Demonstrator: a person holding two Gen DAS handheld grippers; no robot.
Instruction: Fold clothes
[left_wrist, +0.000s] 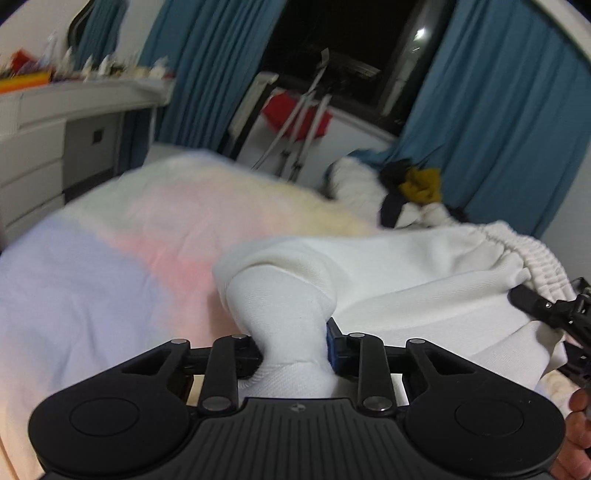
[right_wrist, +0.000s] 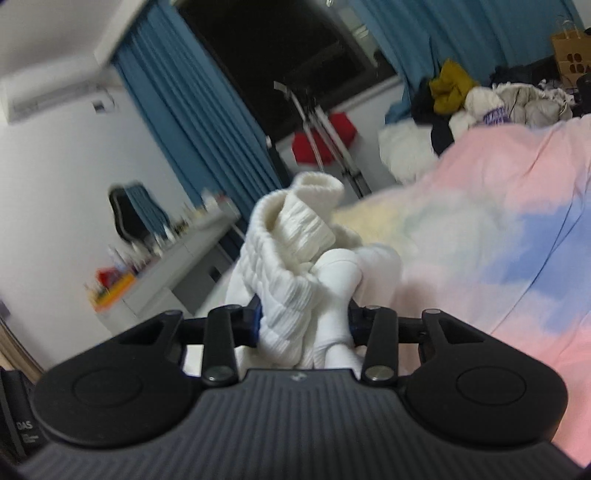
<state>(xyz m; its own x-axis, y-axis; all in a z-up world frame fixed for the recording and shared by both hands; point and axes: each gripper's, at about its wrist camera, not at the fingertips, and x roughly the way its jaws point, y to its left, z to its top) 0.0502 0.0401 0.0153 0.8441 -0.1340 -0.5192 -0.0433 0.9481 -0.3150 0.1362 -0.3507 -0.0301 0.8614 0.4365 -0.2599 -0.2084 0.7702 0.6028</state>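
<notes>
A white garment (left_wrist: 406, 280) with a ribbed elastic waistband is held up over the pastel bed cover (left_wrist: 92, 295). My left gripper (left_wrist: 293, 343) is shut on a bunched fold of its smooth fabric. My right gripper (right_wrist: 304, 319) is shut on the ribbed waistband (right_wrist: 295, 236), which bunches up in front of the camera. In the left wrist view the right gripper (left_wrist: 546, 306) shows at the right edge, at the waistband (left_wrist: 532, 251).
A pile of other clothes (right_wrist: 480, 103) lies at the far end of the bed. Blue curtains (left_wrist: 498, 110) frame a dark window. A white desk with clutter (left_wrist: 55, 110) stands at the left. A tripod and a red object (left_wrist: 299, 114) stand by the window.
</notes>
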